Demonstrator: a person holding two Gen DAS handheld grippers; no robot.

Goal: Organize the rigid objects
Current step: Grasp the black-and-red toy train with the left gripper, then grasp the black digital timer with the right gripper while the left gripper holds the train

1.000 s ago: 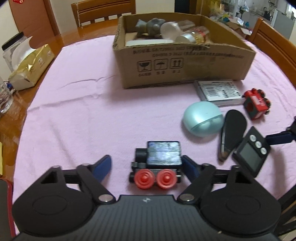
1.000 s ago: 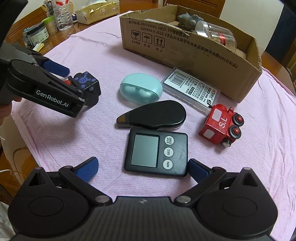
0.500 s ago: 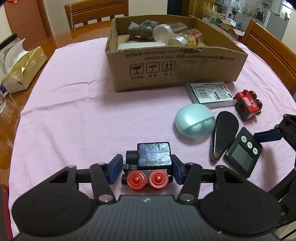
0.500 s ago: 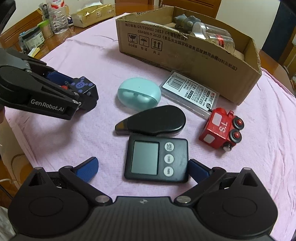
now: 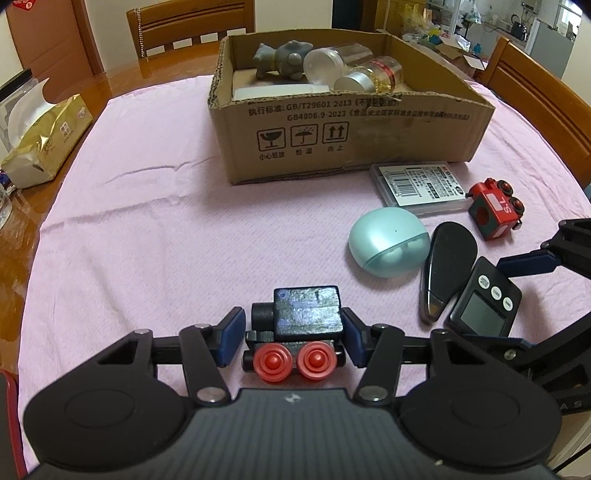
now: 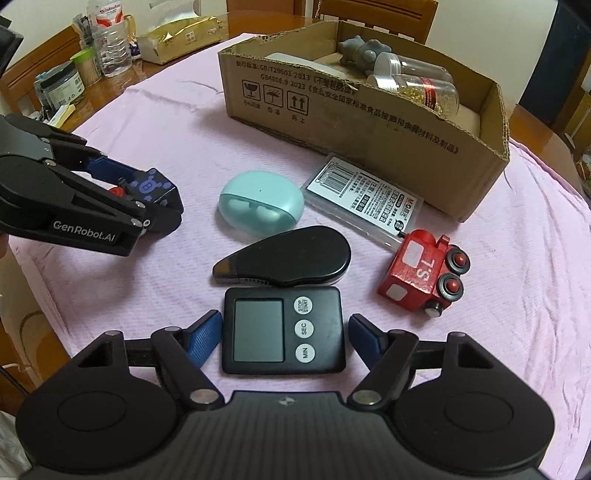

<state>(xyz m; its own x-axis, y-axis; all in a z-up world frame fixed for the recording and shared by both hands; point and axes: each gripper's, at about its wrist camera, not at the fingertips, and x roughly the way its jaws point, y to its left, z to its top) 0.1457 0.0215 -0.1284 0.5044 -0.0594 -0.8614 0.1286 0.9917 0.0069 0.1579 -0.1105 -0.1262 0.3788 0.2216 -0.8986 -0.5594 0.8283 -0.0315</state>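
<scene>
My left gripper (image 5: pixel 293 334) is shut on a black toy train (image 5: pixel 301 328) with red wheels and holds it just over the pink cloth; it also shows in the right wrist view (image 6: pixel 151 190). My right gripper (image 6: pixel 284 334) is open, its fingers either side of a black digital timer (image 6: pixel 282 330) lying flat on the cloth. The timer also shows in the left wrist view (image 5: pixel 484 302). The cardboard box (image 5: pixel 354 136) stands at the back, holding a grey figure (image 5: pixel 280 59) and jars (image 5: pixel 369 75).
On the cloth lie a mint earbud case (image 6: pixel 260 203), a black teardrop-shaped device (image 6: pixel 288 258), a red toy train (image 6: pixel 424 275) and a clear plastic case (image 6: pixel 365 199). A tissue pack (image 5: pixel 44 144) sits left. Wooden chairs (image 5: pixel 192 26) ring the table.
My left gripper closed on the black train and raised it slightly. My right gripper moved forward and narrowed around the timer.
</scene>
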